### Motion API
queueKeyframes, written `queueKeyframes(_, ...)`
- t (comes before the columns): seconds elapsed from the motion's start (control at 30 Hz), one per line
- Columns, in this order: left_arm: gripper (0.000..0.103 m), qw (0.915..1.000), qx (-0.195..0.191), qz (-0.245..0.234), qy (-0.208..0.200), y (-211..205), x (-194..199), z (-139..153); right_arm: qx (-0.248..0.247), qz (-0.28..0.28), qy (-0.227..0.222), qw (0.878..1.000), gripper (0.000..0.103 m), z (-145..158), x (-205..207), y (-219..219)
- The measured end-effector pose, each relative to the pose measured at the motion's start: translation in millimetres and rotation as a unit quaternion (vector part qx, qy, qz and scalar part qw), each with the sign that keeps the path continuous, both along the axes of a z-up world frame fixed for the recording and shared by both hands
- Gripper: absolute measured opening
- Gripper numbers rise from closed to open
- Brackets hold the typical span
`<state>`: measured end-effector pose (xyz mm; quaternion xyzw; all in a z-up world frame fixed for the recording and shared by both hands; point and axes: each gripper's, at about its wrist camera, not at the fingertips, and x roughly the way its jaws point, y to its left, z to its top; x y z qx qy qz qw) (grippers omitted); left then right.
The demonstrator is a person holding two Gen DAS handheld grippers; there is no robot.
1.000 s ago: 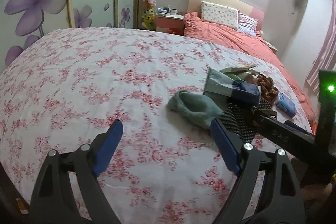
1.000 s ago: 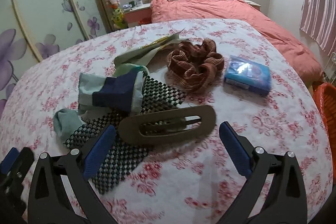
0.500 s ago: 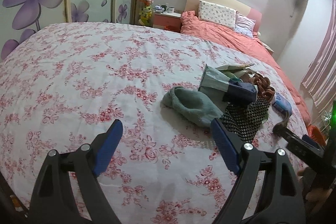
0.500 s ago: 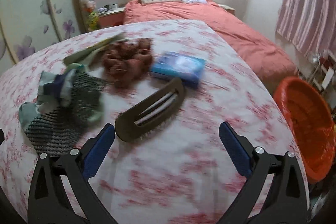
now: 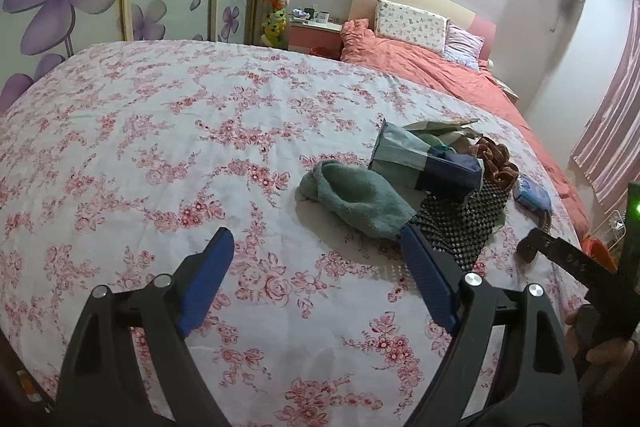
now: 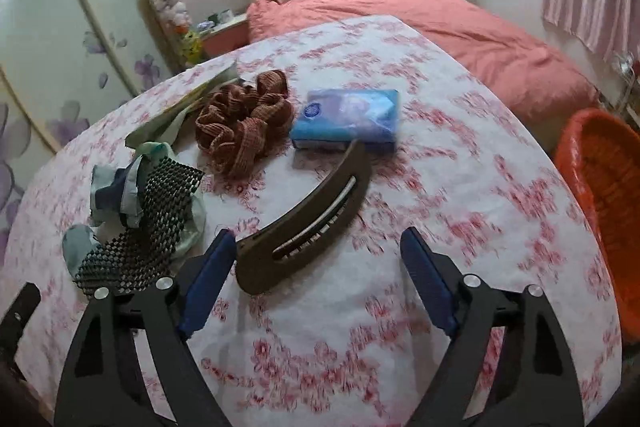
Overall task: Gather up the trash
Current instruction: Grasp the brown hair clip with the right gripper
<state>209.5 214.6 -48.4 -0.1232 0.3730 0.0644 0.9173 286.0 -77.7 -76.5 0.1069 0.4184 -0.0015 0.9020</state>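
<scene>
Bedspread (image 5: 168,155), floral pink, beneath both gaping claws, right (image 6: 316,263) just narrowing, nothing gripped.

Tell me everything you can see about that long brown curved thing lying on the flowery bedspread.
The brown hair clip is a long, curved oval of dull, plastic-looking material with a slot down its middle that holds a pale bar and a row of small teeth. It lies flat and diagonal on the floral bedspread. Its far tip reaches the blue tissue pack; contact is unclear. Its near end lies just beyond the right gripper, by the left finger, ungripped.
</scene>
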Motion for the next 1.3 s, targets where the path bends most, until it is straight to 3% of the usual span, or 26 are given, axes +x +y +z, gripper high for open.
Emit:
queueKeyframes(0.07, 0.084, 1.0000, 0.000, -0.002, 0.001, -2.1, 0.8, -1.0, 0.003, -0.002, 0.005, 1.000, 0.080, -0.6, 3.8, 1.8)
queueKeyframes(0.1, 0.084, 1.0000, 0.000, -0.003, 0.002, -3.3, 1.2, -1.2, 0.007, 0.003, 0.006, 1.000, 0.071, -0.9, 5.5, 3.3)
queueKeyframes(0.27, 0.084, 1.0000, -0.003, -0.008, 0.003, -8.0, 1.3, -1.5, -0.006, 0.071, -0.003, 0.997, 0.061, -0.6, 18.8, 24.8)
queueKeyframes(0.33, 0.084, 1.0000, 0.000, -0.008, 0.001, -7.5, 0.5, -1.1, -0.016, 0.077, -0.013, 0.997, 0.061, 3.3, 12.8, 26.7)
queueKeyframes(0.57, 0.084, 1.0000, -0.004, -0.004, 0.005, -4.8, 2.5, -3.8, 0.031, 0.044, 0.000, 0.999, 0.084, 0.7, 11.9, 11.2)
queueKeyframes(0.77, 0.084, 0.9999, -0.005, -0.004, 0.010, -5.0, 3.3, -6.2, 0.067, 0.020, 0.009, 0.997, 0.083, -0.7, 20.2, 11.8)
queueKeyframes(0.83, 0.084, 0.9999, -0.004, -0.004, 0.012, -6.0, 3.9, -7.2, 0.057, 0.017, 0.006, 0.998, 0.073, -1.6, 22.5, 16.0)
queueKeyframes(0.9, 0.084, 0.9999, -0.004, -0.005, 0.013, -7.0, 4.0, -7.6, 0.022, 0.033, 0.003, 0.999, 0.055, -2.0, 23.4, 21.8)
queueKeyframes(1.0, 0.084, 0.9999, -0.004, -0.005, 0.011, -7.4, 3.1, -6.8, 0.016, 0.053, 0.012, 0.998, 0.039, -0.5, 19.7, 19.9)
queueKeyframes(1.1, 0.084, 0.9999, -0.007, -0.005, 0.007, -7.5, 1.4, -5.4, 0.010, 0.062, 0.012, 0.998, 0.032, -1.8, 5.6, 4.7)
queueKeyframes(1.3, 0.084, 0.9998, -0.007, -0.016, 0.005, -16.6, 1.6, -5.3, 0.025, 0.049, 0.009, 0.998, 0.032, 0.2, -4.4, -18.5)
